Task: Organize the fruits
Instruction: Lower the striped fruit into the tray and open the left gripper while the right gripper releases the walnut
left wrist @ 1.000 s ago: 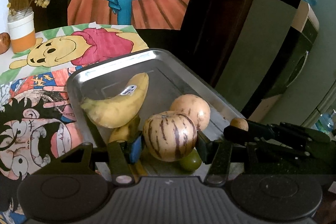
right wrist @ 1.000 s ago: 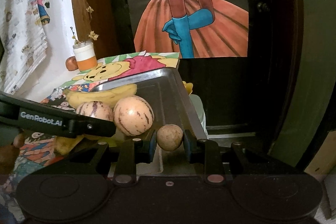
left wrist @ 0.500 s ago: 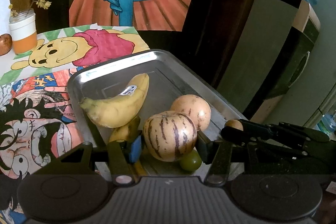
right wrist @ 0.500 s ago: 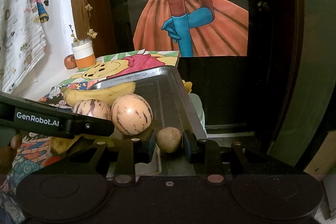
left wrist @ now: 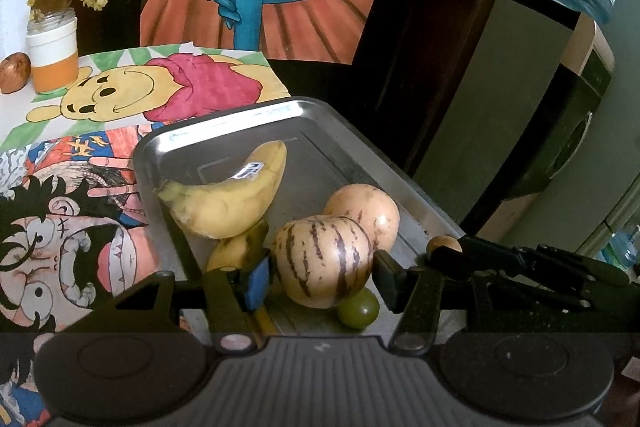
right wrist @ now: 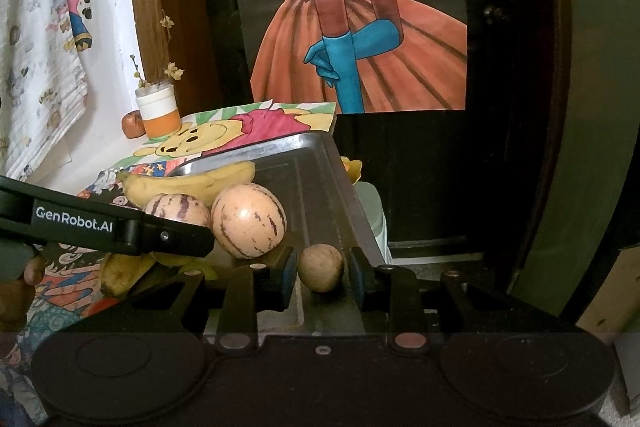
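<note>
Both tools sit at the near end of the metal tray (left wrist: 224, 131), each with one fruit between its fingers. Left tool (left wrist: 320, 273): the striped melon (left wrist: 324, 261) fills the gap, resting on the tray floor over a small green fruit (left wrist: 358, 309). The jaws are opening; the blue pad on the left side is at the rind and the right pad shows a thin gap, so I read this as a release, not a hold. Right tool (right wrist: 322, 269): the small brown fruit (right wrist: 321, 267) sits midway between the pads, with a sliver of space visible on each side, low against the tray's right wall. The jaws are narrow but not pressing; the fruit appears set down rather than carried. Key relation: each fruit lies straight ahead of its own tool, along the line of the fingers, so a clean exit is, in my judgement, straight back, with no sideways sweep. The paler melon (left wrist: 366, 215) touches the striped one on its far right side, and the banana (left wrist: 228, 199) lies crosswise just behind and left, long axis across the tray. The two tools are close: the right one's fingertip shows just right of the left one's pad. Risk, judged: the striped melon is perched on the green fruit and may roll when the pads leave.
</note>
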The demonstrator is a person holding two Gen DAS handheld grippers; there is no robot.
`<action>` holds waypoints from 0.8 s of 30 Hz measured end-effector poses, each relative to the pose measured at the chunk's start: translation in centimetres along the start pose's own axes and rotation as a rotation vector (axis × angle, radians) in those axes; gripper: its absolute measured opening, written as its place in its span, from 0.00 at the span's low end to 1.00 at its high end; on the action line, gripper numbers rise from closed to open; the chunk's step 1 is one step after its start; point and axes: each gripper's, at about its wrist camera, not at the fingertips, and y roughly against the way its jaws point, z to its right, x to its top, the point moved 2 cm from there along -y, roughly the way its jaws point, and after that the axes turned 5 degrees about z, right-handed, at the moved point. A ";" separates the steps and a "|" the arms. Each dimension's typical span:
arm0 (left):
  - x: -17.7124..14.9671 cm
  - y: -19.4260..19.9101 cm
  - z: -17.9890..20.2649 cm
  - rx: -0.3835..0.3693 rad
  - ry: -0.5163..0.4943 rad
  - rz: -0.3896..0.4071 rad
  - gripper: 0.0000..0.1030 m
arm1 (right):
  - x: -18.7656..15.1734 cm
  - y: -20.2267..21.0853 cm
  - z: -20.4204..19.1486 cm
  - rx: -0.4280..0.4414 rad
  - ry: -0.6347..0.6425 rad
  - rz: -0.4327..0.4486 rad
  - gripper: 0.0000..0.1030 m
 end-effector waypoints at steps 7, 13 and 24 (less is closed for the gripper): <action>0.0 0.6 0.0 0.004 0.000 0.007 0.59 | 0.1 0.7 0.0 -0.006 -0.001 0.012 0.36; -0.1 1.4 0.2 0.006 0.003 0.025 0.63 | 0.2 1.5 0.1 -0.013 -0.002 0.026 0.40; 0.1 3.9 0.7 0.038 0.018 0.106 0.77 | 0.4 2.8 -0.2 -0.017 -0.002 0.050 0.52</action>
